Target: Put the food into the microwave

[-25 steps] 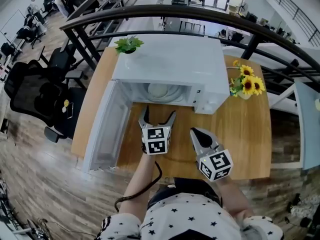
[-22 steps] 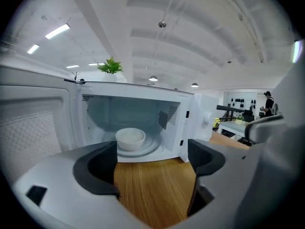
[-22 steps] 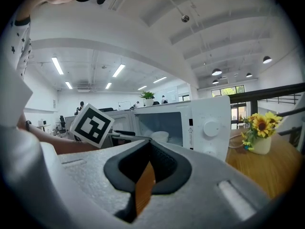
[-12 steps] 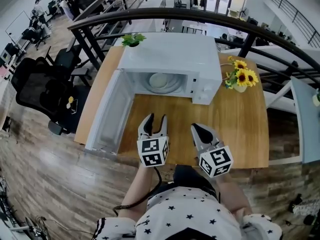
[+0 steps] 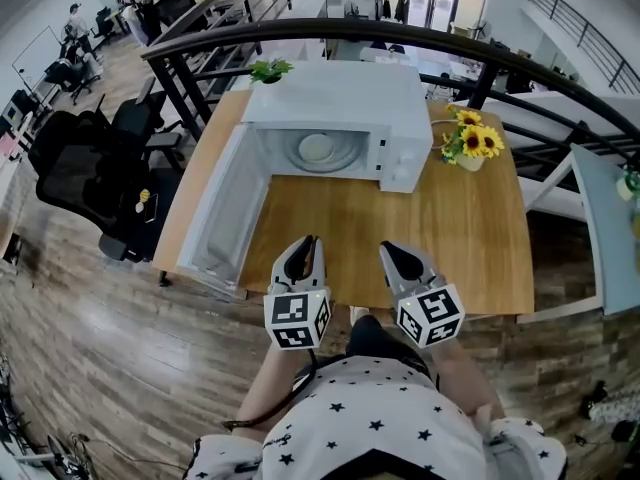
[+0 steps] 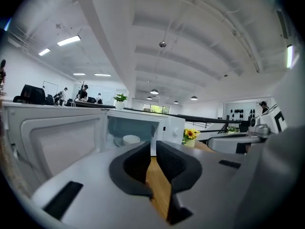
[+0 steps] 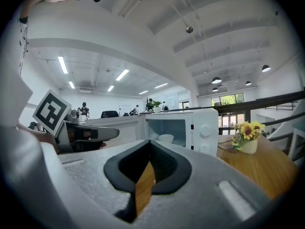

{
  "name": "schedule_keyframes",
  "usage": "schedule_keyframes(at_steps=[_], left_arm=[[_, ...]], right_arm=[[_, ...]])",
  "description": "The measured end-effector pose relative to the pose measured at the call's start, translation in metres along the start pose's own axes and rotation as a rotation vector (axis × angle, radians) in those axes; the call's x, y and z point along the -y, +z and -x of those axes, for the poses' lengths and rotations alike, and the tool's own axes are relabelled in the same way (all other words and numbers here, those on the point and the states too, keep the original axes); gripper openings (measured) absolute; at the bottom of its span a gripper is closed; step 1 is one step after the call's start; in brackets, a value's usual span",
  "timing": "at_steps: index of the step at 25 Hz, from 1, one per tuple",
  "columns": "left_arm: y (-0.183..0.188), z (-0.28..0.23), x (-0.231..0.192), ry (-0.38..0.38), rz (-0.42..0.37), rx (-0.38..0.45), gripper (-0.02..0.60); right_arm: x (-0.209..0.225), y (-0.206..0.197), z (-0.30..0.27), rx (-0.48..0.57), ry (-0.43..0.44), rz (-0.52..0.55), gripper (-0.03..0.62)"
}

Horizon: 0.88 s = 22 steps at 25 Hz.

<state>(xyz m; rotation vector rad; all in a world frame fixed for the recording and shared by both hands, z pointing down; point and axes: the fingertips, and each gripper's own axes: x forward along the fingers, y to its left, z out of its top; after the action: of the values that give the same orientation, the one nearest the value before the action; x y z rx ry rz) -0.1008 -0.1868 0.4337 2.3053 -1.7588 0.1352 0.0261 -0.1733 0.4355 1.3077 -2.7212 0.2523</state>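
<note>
A: Where is the food?

B: A white bowl (image 5: 316,148) sits on the glass turntable inside the microwave (image 5: 340,103). What it holds can't be made out from here.

A: And the microwave door (image 5: 215,213)?

B: Swung wide open to the left, out past the edge of the wooden worktop (image 5: 440,238).

A: What are the grippers doing?

B: Both hang over the near edge of the worktop, well apart from the microwave and pointing toward it. The left gripper (image 5: 308,240) has its jaws pressed together with nothing between them; only bare wood shows below the pads. The right gripper (image 5: 388,250) is clenched too, tips meeting, and it is also empty.

A: Are they near each other?

B: Side by side with a gap between them, each marker cube close to the person's starred shirt (image 5: 370,428).

A: Anything else on the worktop?

B: A vase of sunflowers (image 5: 468,143) just right of the microwave, and a small potted plant (image 5: 268,69) at its back left corner. Black office chairs (image 5: 80,178) stand on the floor to the left.
</note>
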Motion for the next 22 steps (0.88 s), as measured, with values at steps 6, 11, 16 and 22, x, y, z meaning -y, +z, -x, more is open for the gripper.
schedule_keyframes(at_steps=[6, 11, 16, 22], left_arm=[[-0.002, 0.025, 0.002, -0.02, -0.011, 0.01, 0.025], [-0.004, 0.033, 0.005, -0.045, 0.008, 0.018, 0.023], [-0.005, 0.03, 0.004, -0.051, 0.009, 0.01, 0.023], [-0.006, 0.026, 0.006, -0.052, 0.021, 0.001, 0.021]], right_arm=[[-0.012, -0.004, 0.012, 0.01, -0.003, 0.002, 0.005], [-0.014, -0.001, 0.015, 0.023, -0.005, 0.007, 0.005], [-0.016, 0.001, 0.013, 0.023, 0.01, -0.003, 0.005], [-0.012, 0.003, 0.011, 0.026, 0.004, -0.001, 0.005]])
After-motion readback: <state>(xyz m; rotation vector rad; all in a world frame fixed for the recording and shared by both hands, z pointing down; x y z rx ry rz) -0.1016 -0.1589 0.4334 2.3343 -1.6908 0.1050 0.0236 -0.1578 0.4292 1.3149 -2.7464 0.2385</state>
